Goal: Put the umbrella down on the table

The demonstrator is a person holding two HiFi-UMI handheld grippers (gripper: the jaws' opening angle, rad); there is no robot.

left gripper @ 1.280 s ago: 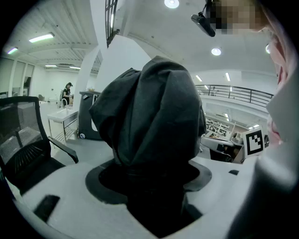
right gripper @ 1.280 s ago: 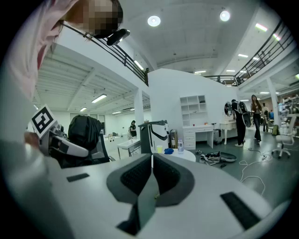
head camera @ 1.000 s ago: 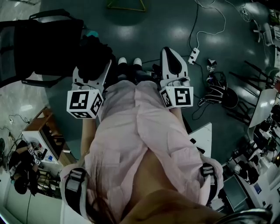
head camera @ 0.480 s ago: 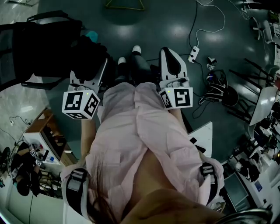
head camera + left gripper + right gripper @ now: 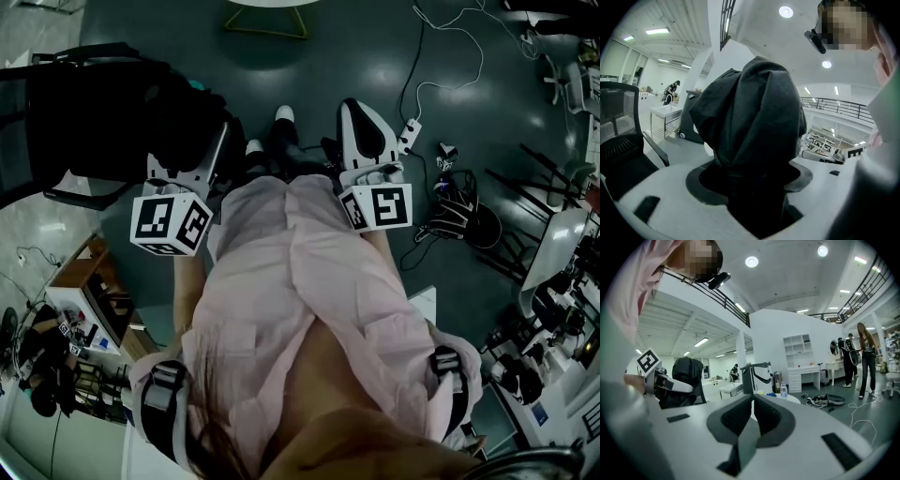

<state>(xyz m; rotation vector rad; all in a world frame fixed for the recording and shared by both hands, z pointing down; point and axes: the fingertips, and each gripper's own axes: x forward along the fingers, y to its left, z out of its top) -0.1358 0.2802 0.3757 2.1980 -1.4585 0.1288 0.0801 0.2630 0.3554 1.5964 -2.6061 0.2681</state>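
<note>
The umbrella is a folded black bundle that stands up between the jaws of my left gripper, which is shut on its lower part. In the head view the umbrella is a dark mass ahead of the left gripper, in front of the person's pink top. My right gripper is held level beside it, shut with nothing in it. In the right gripper view the right gripper has its pads meeting. The umbrella shows at the left there.
A black office chair stands on the floor at the left. A power strip with white cables and a black bag lie at the right. A round white table with a bottle stands ahead. People stand at the far right.
The person has stepped forward, one foot now ahead of the other, and the floor has slid back under both grippers. The left gripper still holds the umbrella; the right stays shut.
</note>
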